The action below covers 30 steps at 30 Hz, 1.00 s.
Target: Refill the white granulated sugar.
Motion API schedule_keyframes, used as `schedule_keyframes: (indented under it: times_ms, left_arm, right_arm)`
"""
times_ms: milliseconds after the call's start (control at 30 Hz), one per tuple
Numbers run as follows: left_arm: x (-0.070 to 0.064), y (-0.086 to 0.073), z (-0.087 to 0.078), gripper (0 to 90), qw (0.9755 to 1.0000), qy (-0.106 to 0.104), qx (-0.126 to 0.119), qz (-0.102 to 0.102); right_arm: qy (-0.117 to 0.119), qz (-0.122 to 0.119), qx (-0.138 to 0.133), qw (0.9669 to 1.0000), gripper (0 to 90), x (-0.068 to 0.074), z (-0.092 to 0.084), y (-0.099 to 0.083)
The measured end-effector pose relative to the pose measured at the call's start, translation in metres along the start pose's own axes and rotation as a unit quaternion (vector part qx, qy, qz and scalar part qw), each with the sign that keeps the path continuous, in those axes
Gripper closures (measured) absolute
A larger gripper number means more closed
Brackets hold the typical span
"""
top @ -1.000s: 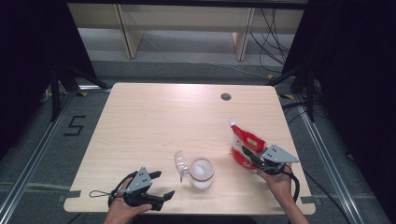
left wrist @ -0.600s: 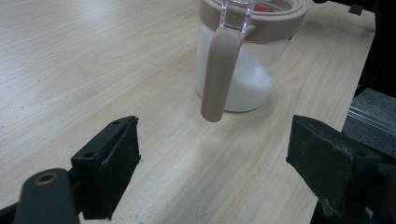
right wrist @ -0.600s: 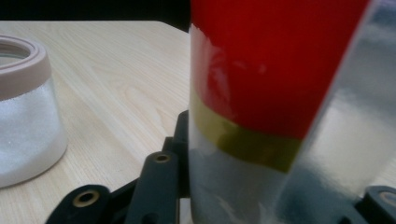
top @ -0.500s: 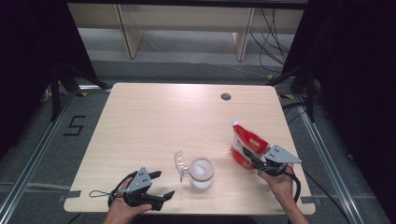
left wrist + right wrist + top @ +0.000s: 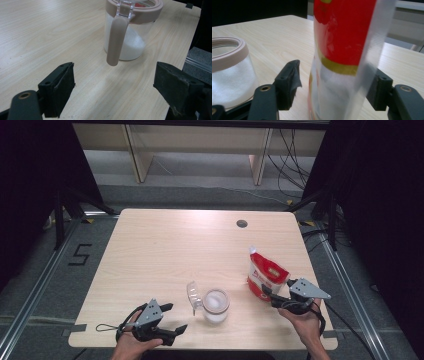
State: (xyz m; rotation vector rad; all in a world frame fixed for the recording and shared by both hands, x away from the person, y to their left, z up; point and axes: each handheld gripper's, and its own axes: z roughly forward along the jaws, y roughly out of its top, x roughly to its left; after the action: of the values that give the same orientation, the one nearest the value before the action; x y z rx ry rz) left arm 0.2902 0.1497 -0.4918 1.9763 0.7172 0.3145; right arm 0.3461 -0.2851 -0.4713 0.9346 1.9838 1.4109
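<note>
On the table, the red pouch stands between the right gripper's just-opened jaws.

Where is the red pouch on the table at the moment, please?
In the high view the red pouch stands at the table's right, between the right gripper's open jaws, beside the jar.

Your high view looks down and forward over the whole table. Your left gripper view sits low, facing the jar from near. Your right gripper view sits closer still, against the red pouch. Both gripper views share that jar.
</note>
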Motion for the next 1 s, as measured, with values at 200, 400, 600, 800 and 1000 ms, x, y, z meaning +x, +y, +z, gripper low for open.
schedule_keyframes:
  times_ms: [200, 400, 600, 800, 1000]
  left_arm:
    - [-0.001, 0.000, 0.001, 16.3, 0.9999, -0.005, -0.009, -0.009]
    - [-0.002, 0.001, 0.000, 16.3, 0.9999, -0.006, -0.008, -0.011]
    - [0.000, 0.001, 0.001, 16.3, 0.9998, -0.003, -0.005, -0.017]
    - [-0.001, 0.002, 0.001, 16.2, 0.9998, 0.001, -0.008, -0.020]
    - [-0.002, 0.004, 0.001, 16.2, 0.9997, -0.003, -0.005, -0.023]
  right_arm:
    - [-0.012, 0.021, -0.002, 0.9997, 35.0, 0.001, -0.013, -0.004]
    - [-0.016, 0.009, 0.016, 0.9997, 34.0, 0.003, -0.023, -0.006]
    - [-0.015, 0.030, 0.034, 0.9989, 33.8, 0.011, -0.031, -0.010]
    - [-0.013, 0.022, 0.040, 0.9988, 33.1, 0.015, -0.037, -0.013]
    - [-0.011, 0.005, 0.054, 0.9985, 32.8, 0.016, -0.038, -0.017]
